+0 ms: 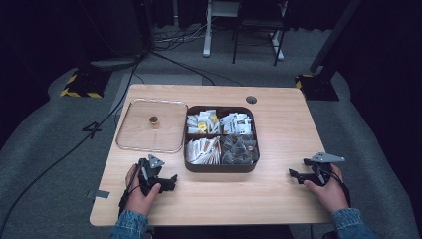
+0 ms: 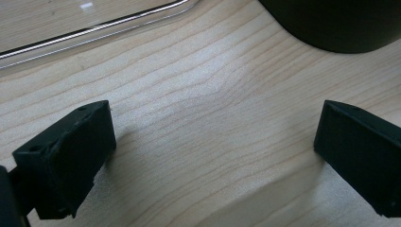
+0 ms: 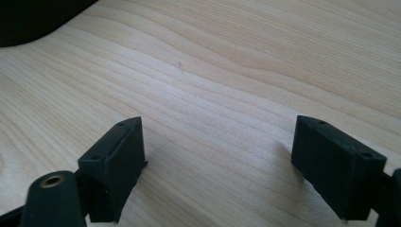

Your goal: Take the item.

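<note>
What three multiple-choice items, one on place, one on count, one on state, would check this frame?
1. Where does the clear lid lie?
A. left of the box
B. on the box
C. right of the box

2. How many compartments has the dark box?
A. two
B. four
C. six

3. How do the left claw and right claw stand?
A. both open, empty
B. both shut
C. left one holding a packet

Answers: 1 A, the lid lies flat on the table beside the box's left wall. 2 B, dividers split it in four. 3 A, bare wood shows between each pair of jaws.
</note>
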The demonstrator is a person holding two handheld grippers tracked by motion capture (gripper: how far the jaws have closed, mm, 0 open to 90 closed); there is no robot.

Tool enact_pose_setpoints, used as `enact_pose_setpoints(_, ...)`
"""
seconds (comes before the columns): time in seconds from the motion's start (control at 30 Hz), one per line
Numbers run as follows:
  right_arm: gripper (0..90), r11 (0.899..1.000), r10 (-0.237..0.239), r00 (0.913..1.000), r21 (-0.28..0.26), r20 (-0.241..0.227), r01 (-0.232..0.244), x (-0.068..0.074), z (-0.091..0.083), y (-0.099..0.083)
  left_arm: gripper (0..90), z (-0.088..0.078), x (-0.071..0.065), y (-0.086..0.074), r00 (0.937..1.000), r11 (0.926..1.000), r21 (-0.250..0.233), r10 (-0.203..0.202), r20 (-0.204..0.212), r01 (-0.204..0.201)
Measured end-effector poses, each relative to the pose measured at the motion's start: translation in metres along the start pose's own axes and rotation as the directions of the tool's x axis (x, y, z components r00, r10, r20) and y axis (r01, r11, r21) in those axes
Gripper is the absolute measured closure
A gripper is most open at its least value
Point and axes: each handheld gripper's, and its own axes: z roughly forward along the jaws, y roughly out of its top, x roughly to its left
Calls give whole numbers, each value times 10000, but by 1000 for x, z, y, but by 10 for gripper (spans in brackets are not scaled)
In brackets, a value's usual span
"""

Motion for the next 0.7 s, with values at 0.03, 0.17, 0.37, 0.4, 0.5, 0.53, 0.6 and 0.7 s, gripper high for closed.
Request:
enact_pose_setpoints(0.03, 180, 10000, 0, 10000, 0, 0, 0, 0, 0, 0, 1, 0, 0, 0, 10000, 10000, 0, 0, 0, 0)
enact_pose_setpoints(0.17, 180, 10000, -7, 10000, 0, -1, 7, 0, 0, 0, 1, 0, 0, 0, 10000, 10000, -7, -13, 3, 13)
enact_pose_setpoints(0.37, 180, 10000, -7, 10000, 1, 0, 7, 0, 0, 0, 1, 0, 0, 0, 10000, 10000, -1, -3, 3, 3)
enact_pose_setpoints(0.4, 181, 10000, -5, 10000, 1, 2, 5, 0, 0, 0, 1, 0, 0, 0, 10000, 10000, -8, -14, 3, 14)
enact_pose_setpoints(0.5, 206, 10000, -43, 10000, -38, -34, 43, 0, 0, 0, 1, 0, 0, 0, 10000, 10000, -6, -14, 3, 14)
enact_pose_setpoints(0.53, 240, 9999, -62, 9999, -83, -99, 62, 1, -1, -1, 1, 0, 0, 0, 10000, 10000, 1, -12, 9, 12)
enact_pose_setpoints(0.6, 294, 9999, -95, 9999, -133, -121, 93, 1, -2, -1, 1, 0, 0, 0, 10000, 10000, -12, -9, 9, 9)
enact_pose_setpoints(0.7, 359, 9997, 37, 10000, -255, -56, -38, 0, -3, -2, 1, 0, 0, 0, 10000, 10000, -12, -10, 11, 10)
